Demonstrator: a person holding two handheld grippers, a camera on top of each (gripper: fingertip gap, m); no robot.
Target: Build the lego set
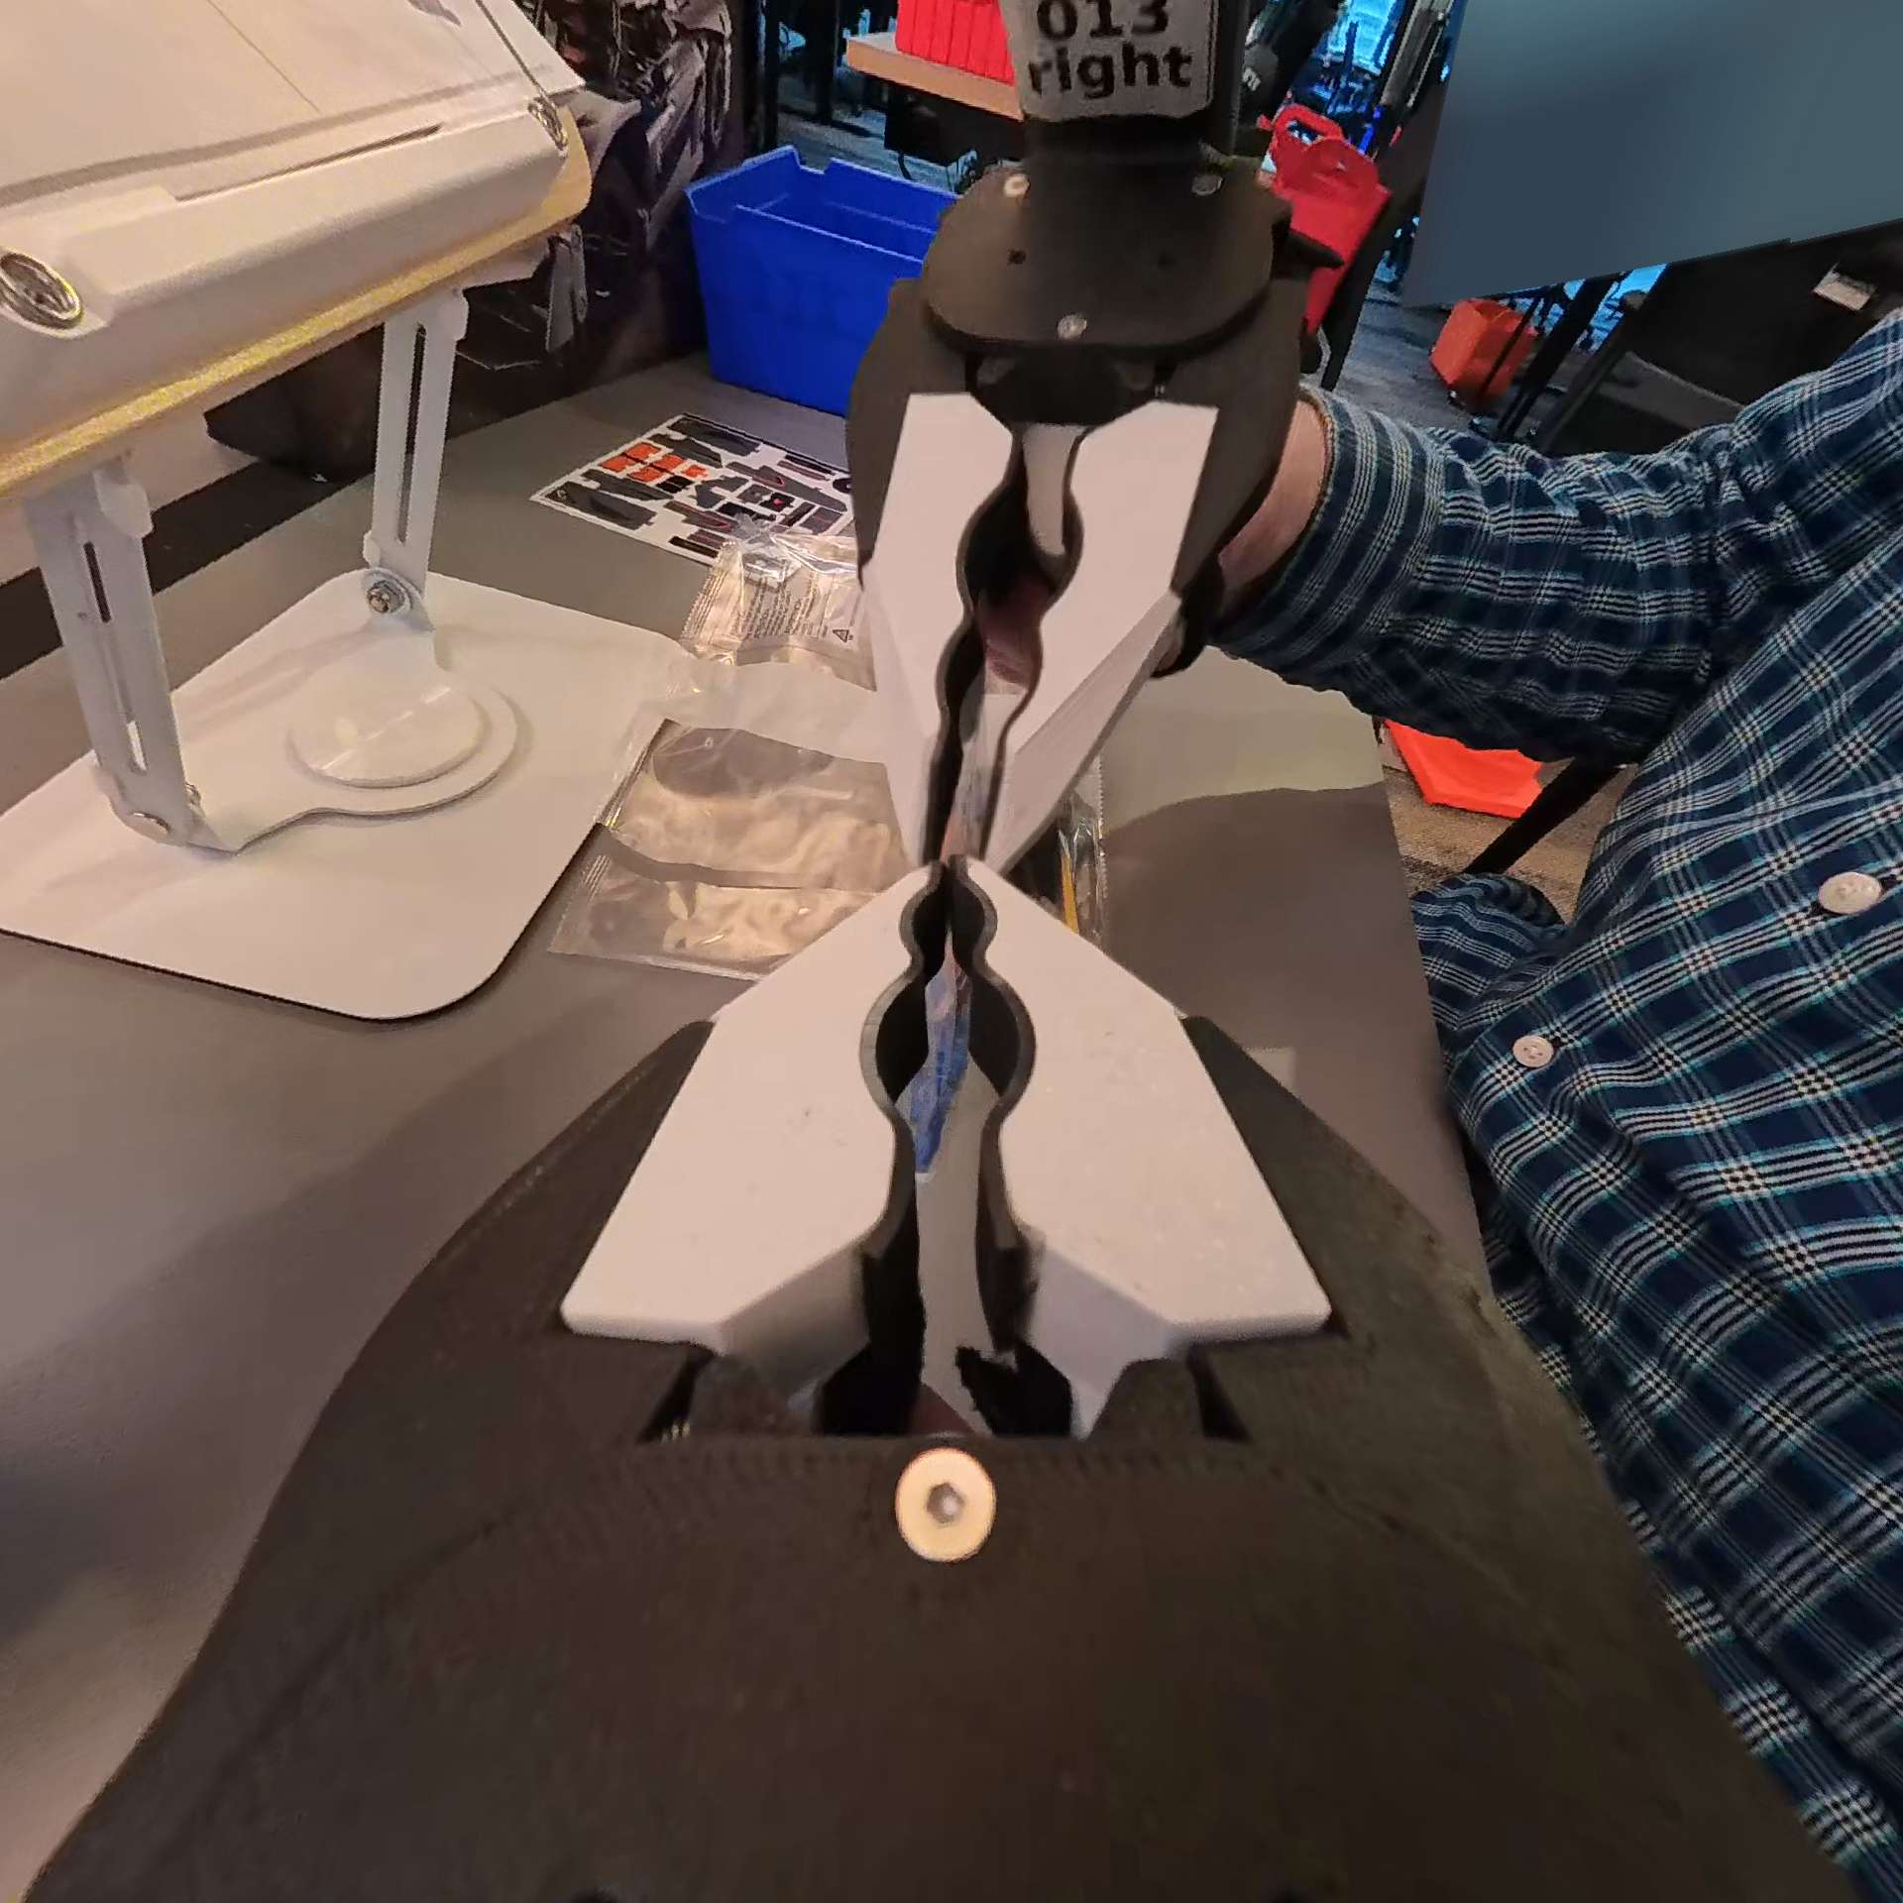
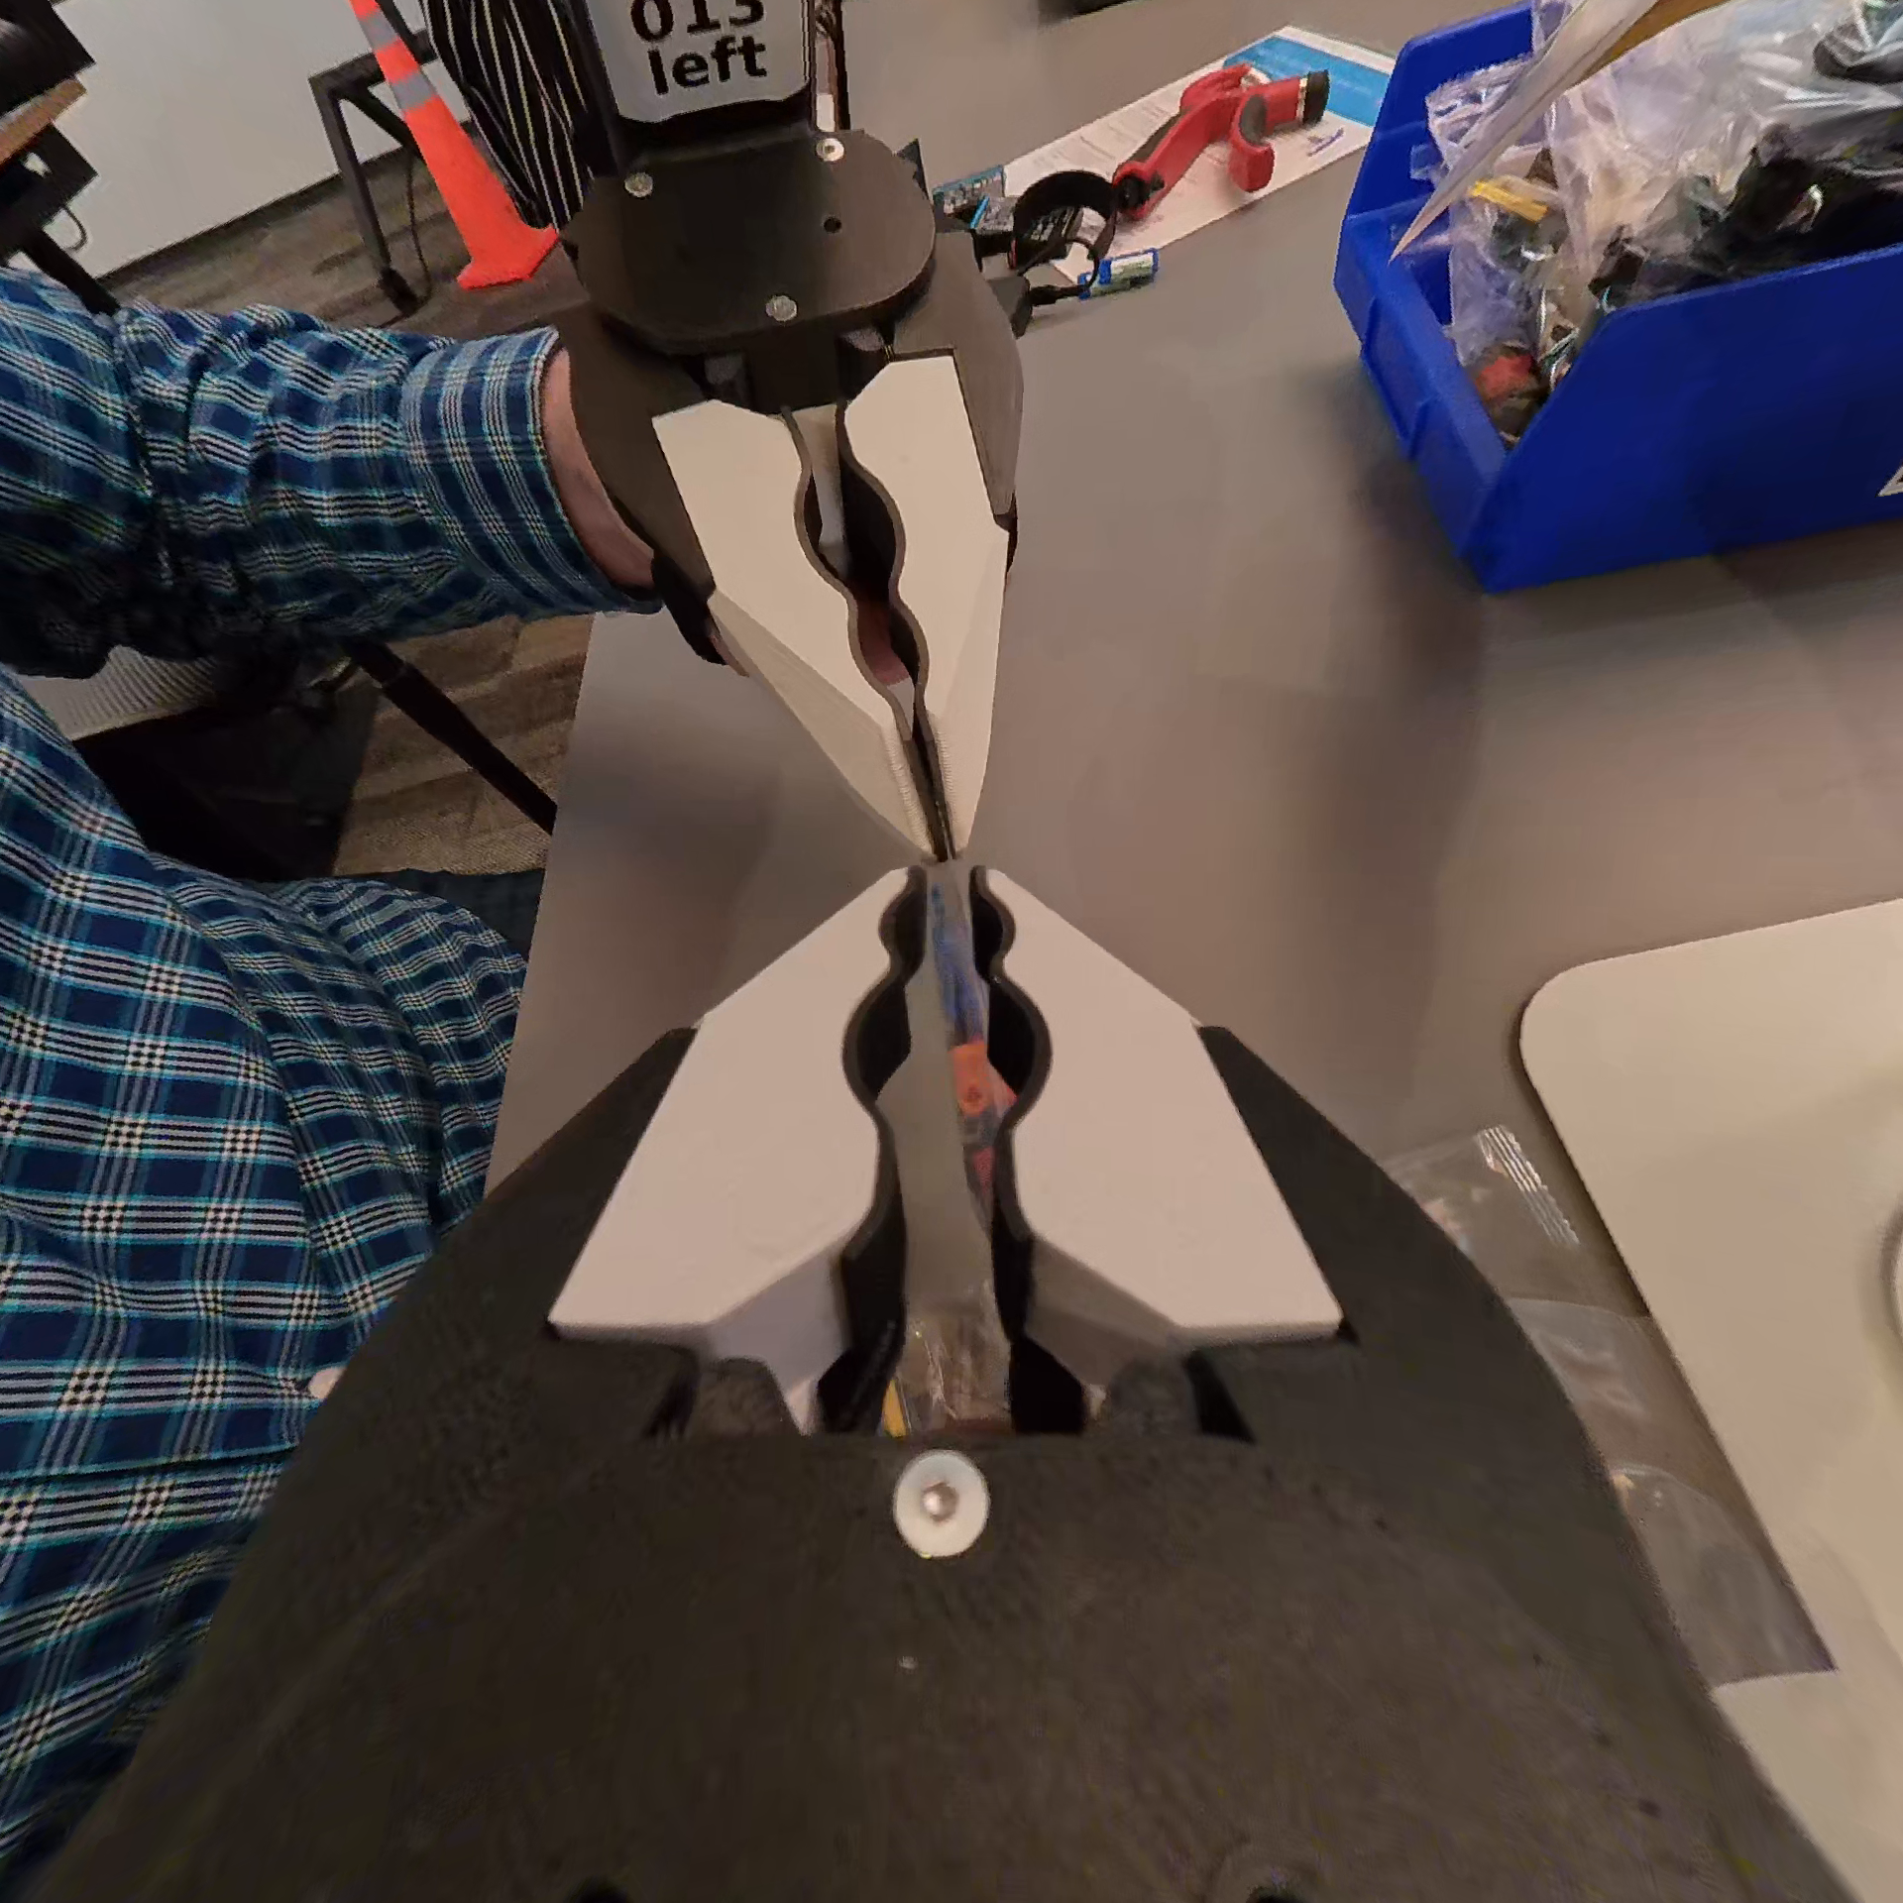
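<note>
My left gripper (image 1: 947, 875) and my right gripper (image 2: 942, 875) meet tip to tip above the grey table (image 1: 257, 1184). Both are shut on the same thin clear plastic bag, which I see edge-on. The bag shows blue and white between the left fingers (image 1: 939, 1061) and blue and orange between the right fingers (image 2: 968, 1040). The right gripper (image 1: 963, 839) points down at me in the left wrist view. The left gripper (image 2: 939, 839) does the same in the right wrist view. What is inside the bag is mostly hidden by the fingers.
Several clear bags (image 1: 741, 824) and a sticker sheet (image 1: 711, 484) lie beside a white stand base (image 1: 309, 906). A blue bin (image 2: 1668, 412) full of bags stands at the back. A red tool (image 2: 1205, 124) lies on paper. A person's plaid sleeve (image 1: 1545, 577) is close.
</note>
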